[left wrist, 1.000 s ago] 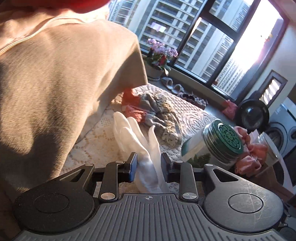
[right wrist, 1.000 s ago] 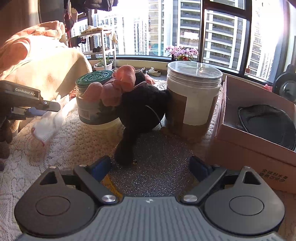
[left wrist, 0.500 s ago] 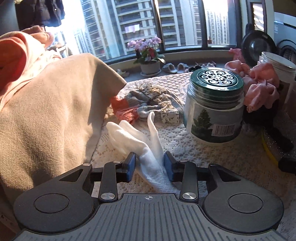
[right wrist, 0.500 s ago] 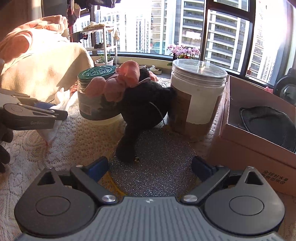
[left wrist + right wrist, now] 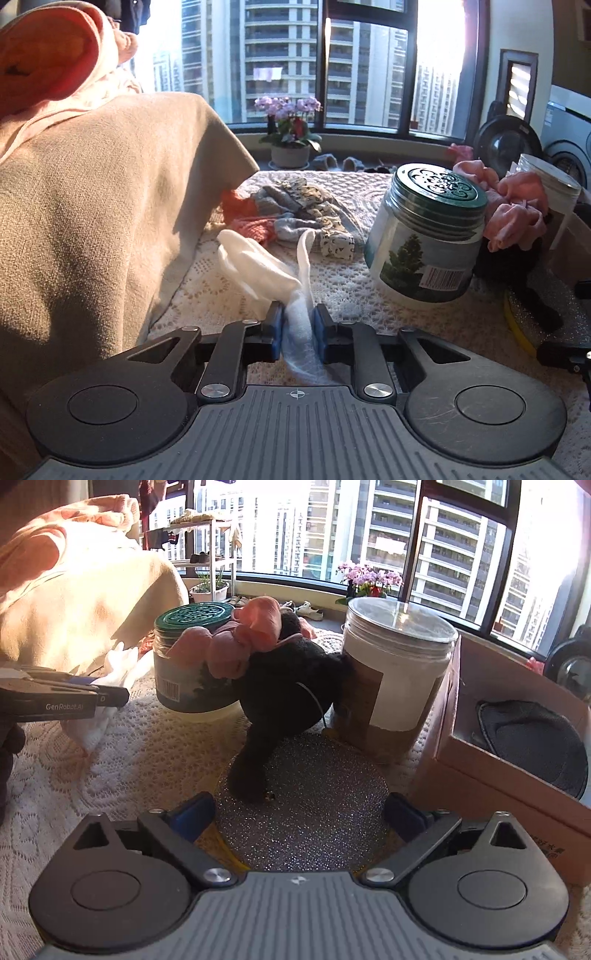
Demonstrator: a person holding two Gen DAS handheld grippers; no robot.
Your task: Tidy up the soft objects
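The white glove (image 5: 258, 266), left of the green-lidded jar (image 5: 428, 236), is pinched by the closing left gripper (image 5: 298, 332); the right gripper (image 5: 299, 812), nearer than that jar, is held spread, nothing gripped.

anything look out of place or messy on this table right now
The black plush toy is wedged between the green-lidded jar and the clear-lidded canister, one leg sprawled on the glittery mat. Patterned socks lie in a loose heap by the beige cloth.
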